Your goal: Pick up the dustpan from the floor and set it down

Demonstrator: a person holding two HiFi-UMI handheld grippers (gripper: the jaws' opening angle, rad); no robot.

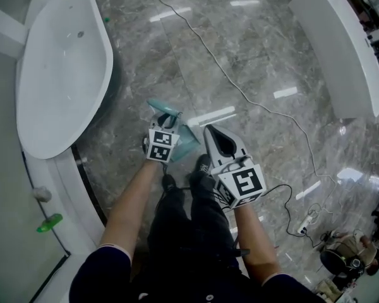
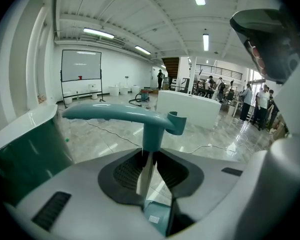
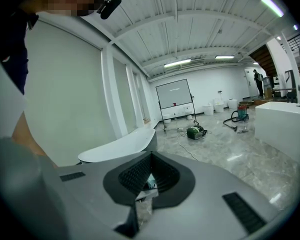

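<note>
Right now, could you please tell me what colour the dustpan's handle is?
Teal; the dustpan handle shows best in the left gripper view.

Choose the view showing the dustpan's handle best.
Left gripper view: the dustpan's handle spans the frame, its stem between the jaws. Head view: only teal parts past the left gripper. Right gripper view: nothing clear.

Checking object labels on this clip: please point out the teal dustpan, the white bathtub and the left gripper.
teal dustpan [image 2: 115, 113]: left gripper view, on its long handle.
white bathtub [image 1: 63, 74]: head view, on its bare inner basin.
left gripper [image 2: 149, 159]: left gripper view, midway between its fingertips, shut on the dustpan.
</note>
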